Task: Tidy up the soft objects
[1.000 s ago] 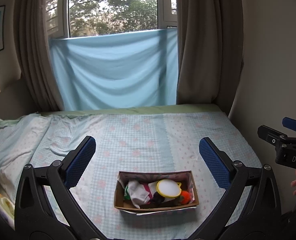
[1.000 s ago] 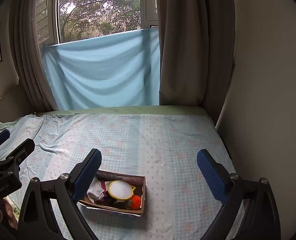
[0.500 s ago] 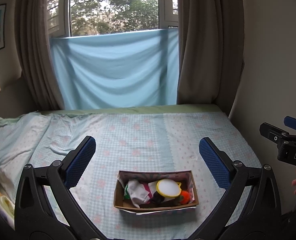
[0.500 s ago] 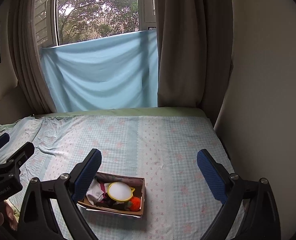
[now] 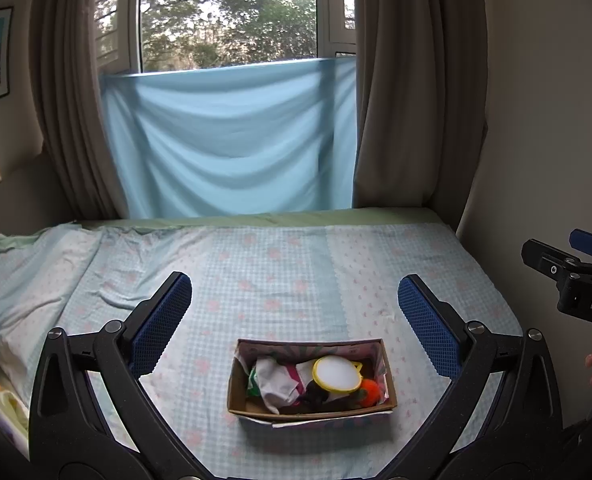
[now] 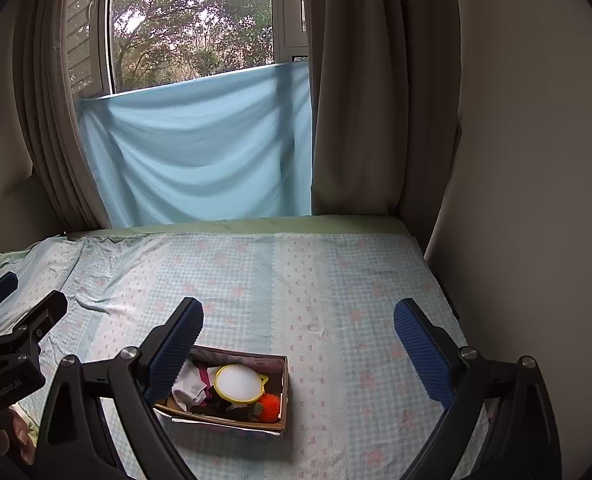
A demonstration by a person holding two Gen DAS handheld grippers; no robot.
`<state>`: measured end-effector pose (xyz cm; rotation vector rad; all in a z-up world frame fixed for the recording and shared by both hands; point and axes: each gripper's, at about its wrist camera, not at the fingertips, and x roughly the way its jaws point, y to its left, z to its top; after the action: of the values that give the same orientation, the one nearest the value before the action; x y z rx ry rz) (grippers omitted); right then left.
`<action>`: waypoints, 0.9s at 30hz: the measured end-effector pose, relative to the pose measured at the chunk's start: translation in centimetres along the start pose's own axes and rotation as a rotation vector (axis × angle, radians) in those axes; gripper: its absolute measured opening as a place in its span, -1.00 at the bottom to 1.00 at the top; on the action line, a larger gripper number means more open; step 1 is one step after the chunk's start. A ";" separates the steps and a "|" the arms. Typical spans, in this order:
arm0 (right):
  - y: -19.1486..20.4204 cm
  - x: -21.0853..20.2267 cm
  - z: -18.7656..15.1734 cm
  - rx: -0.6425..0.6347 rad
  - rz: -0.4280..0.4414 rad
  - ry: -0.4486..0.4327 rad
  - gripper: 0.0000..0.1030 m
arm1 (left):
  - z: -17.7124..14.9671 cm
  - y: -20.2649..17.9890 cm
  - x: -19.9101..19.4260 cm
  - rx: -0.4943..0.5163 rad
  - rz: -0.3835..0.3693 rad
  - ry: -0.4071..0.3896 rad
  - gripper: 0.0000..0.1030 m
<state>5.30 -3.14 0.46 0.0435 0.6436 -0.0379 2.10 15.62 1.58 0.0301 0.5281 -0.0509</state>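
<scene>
Both jaws gape empty; only right gripper (image 6: 298, 330) view hides box (image 6: 283, 384) corner.

Bed (image 5: 279, 272), cardboard box (image 5: 255, 408) on it

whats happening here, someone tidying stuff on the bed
A person holds a two-finger gripper in each hand above a bed. Both the left gripper and the right gripper are open and hold nothing. Between them on the bedspread sits a cardboard box filled with soft items: white cloth, a round white pad with a yellow rim and an orange pom-pom. Nothing has been picked up yet.
</scene>
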 end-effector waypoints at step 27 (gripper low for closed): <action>1.2 -0.5 0.2 -0.017 -0.004 -0.010 0.85 | -0.3 -0.1 -0.4 0.010 0.007 -0.008 0.99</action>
<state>5.07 -1.98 0.93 0.0256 0.6339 -0.0366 1.66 15.54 1.53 0.0421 0.5196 -0.0465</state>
